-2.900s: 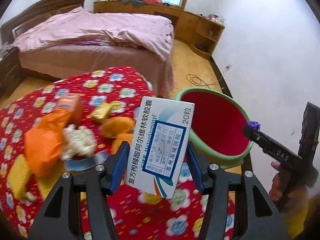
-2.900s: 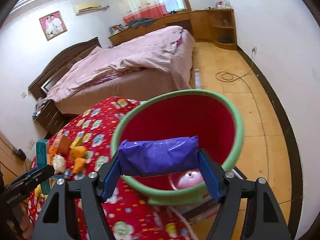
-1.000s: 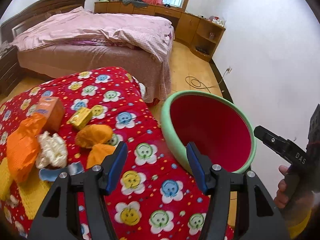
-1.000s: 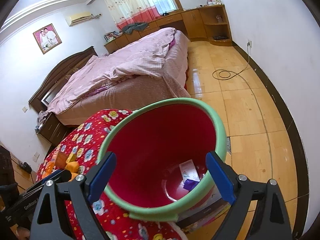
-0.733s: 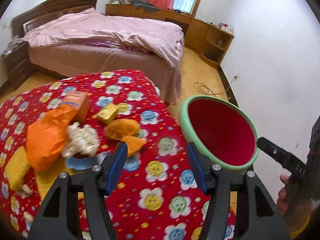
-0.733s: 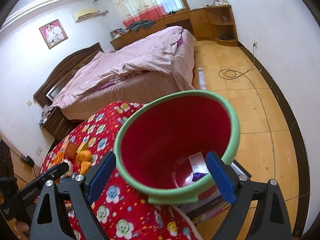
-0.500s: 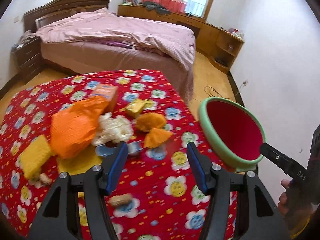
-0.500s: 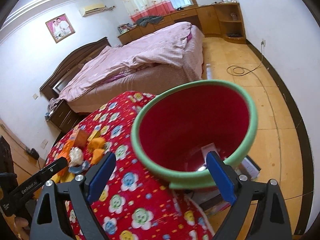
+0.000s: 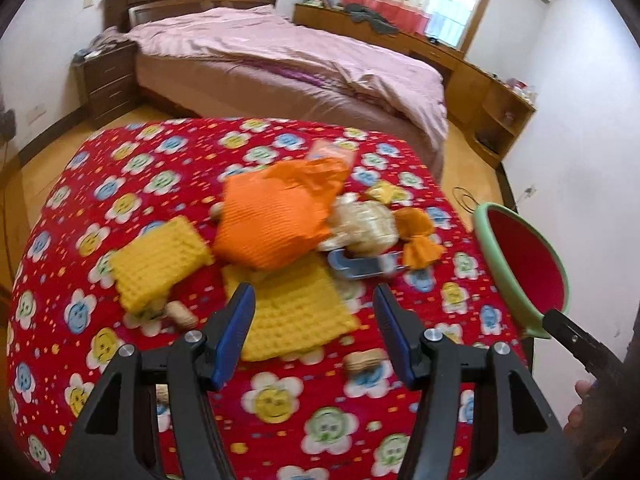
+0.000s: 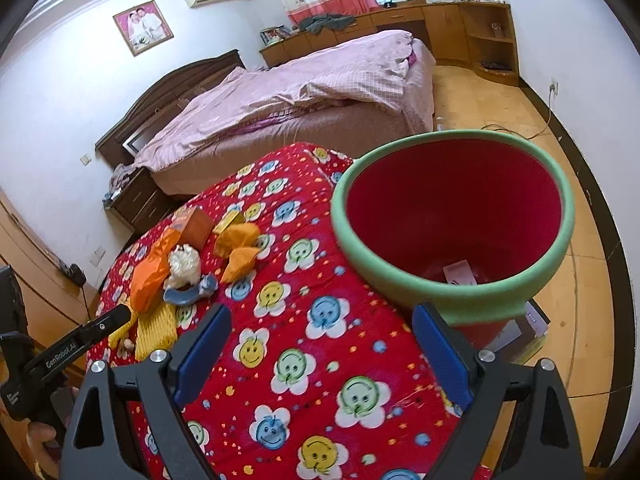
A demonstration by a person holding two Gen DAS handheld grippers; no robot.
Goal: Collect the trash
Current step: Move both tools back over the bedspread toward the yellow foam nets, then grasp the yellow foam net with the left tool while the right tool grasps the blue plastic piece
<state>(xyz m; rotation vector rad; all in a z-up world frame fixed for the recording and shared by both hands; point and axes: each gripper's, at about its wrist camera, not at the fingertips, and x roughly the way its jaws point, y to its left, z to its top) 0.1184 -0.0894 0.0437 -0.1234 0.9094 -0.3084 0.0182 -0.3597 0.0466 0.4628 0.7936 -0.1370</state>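
Gaping empty, both claws (image 9: 312, 334) (image 10: 322, 350) hover; bin (image 10: 452, 300) rim hides its contents.

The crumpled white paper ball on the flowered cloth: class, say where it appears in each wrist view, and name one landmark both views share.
Left wrist view: the crumpled white paper ball sits right of centre, just right of the orange bag.
Right wrist view: it lies at left, between the orange bag and the orange wrappers.
Shared landmark: the green-rimmed red bin.
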